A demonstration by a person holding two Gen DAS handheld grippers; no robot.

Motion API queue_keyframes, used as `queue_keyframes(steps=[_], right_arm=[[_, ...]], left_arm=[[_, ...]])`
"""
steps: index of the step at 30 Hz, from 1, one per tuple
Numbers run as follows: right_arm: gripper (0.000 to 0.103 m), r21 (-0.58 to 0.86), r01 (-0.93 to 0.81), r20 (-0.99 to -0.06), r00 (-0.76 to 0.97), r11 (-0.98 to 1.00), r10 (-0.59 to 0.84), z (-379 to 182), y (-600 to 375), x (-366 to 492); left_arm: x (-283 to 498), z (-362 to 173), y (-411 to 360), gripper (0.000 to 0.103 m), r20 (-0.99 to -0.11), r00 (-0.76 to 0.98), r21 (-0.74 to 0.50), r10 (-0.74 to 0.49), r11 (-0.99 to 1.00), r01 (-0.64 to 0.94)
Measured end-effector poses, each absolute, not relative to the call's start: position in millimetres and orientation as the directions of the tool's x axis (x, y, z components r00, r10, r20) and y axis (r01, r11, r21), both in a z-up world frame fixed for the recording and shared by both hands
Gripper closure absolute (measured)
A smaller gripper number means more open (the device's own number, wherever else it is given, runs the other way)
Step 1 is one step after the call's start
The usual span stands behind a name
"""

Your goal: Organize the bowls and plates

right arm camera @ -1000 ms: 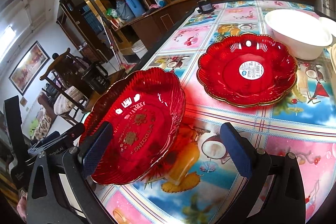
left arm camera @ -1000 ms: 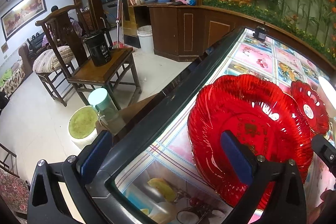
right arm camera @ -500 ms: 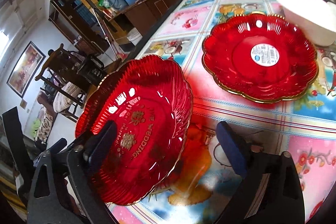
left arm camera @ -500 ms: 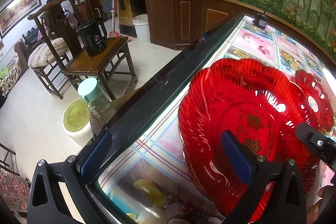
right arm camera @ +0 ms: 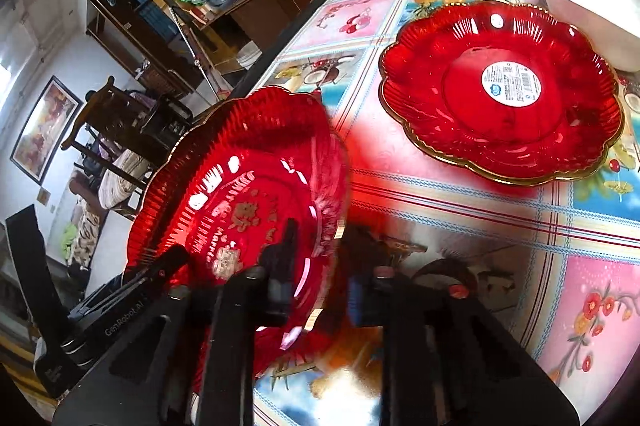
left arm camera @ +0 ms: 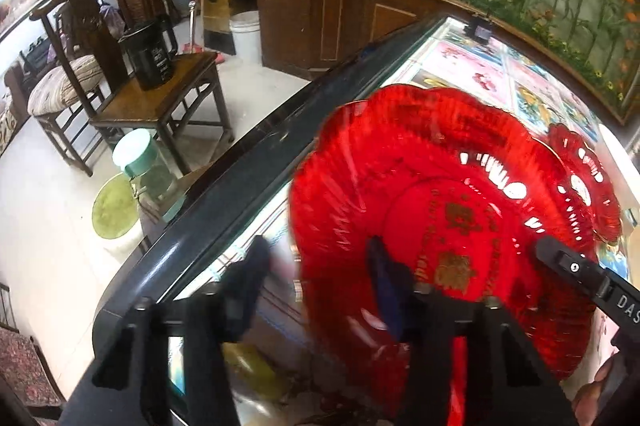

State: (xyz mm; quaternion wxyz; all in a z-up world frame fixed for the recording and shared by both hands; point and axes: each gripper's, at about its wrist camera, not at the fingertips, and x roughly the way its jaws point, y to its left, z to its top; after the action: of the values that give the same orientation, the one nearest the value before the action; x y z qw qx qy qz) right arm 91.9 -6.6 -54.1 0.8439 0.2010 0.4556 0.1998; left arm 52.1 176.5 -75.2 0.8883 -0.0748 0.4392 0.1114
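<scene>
1. At the worktop's (right arm camera: 460,194) near edge, your two hand-held grippers both sit on the same scalloped red glass plate with gold lettering (right arm camera: 248,194), which is tilted up off the patterned cloth.
2. Your left hand-held gripper (left arm camera: 316,286) has its fingers narrowed around the plate's left rim, one pad outside and one (left arm camera: 384,282) over the inner face; motion blur keeps me from telling whether they are touching it.
3. Your right hand-held gripper (right arm camera: 320,266) straddles the opposite rim, one finger (right arm camera: 284,258) lying on the plate's inside; contact is likewise blurred.
4. A second scalloped red plate with a gold rim and a round white sticker (right arm camera: 504,94) lies flat farther along the worktop, well apart.
5. A white bowl (right arm camera: 584,6) stands just behind that plate.
</scene>
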Motion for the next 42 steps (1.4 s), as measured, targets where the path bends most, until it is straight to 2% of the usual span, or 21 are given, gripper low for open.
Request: queue_keyframes(steps=[3, 7, 21, 27, 36, 41, 42], right_arm=[[0.090, 0.500, -0.164, -0.691, 0.516, 0.851, 0.506, -52.7, -3.5, 91.4], [0.091, 0.481, -0.174, -0.694, 0.524, 0.859, 0.494, -52.1, -3.2, 92.9], [0.091, 0.432, -0.196, -0.684, 0.565, 0.880, 0.461, -44.4, -6.9, 62.8], [0.091, 0.464, -0.191, -0.659, 0.577, 0.865, 0.482, -39.3, -20.6, 50.9], [0.091, 0.448, -0.183, -0.696, 0.542, 0.875, 0.470, -46.9, -16.9, 36.7], [0.088, 0.484, -0.175, -0.696, 0.517, 0.858, 0.498, -51.5, -19.5, 41.4], [0.088, 0.496, -0.173, -0.692, 0.513, 0.851, 0.508, -52.0, -21.0, 42.5]], left_arm=[[51.8, -75.0, 167.8, 0.074, -0.789, 0.599, -0.009, 0.138, 0.972, -0.236], [50.8, -74.7, 166.9, 0.075, -0.788, 0.598, 0.004, 0.142, 0.974, -0.226], [31.0, -62.1, 159.3, 0.075, -0.787, 0.604, 0.010, 0.128, 0.981, -0.196], [14.2, -58.3, 149.9, 0.075, -0.784, 0.611, 0.017, 0.114, 0.987, -0.162], [9.7, -69.2, 156.0, 0.074, -0.811, 0.574, 0.016, 0.113, 0.985, -0.171], [10.8, -71.9, 153.7, 0.070, -0.812, 0.570, 0.041, 0.128, 0.986, -0.162], [10.4, -71.4, 152.2, 0.064, -0.810, 0.569, 0.062, 0.146, 0.985, -0.164]])
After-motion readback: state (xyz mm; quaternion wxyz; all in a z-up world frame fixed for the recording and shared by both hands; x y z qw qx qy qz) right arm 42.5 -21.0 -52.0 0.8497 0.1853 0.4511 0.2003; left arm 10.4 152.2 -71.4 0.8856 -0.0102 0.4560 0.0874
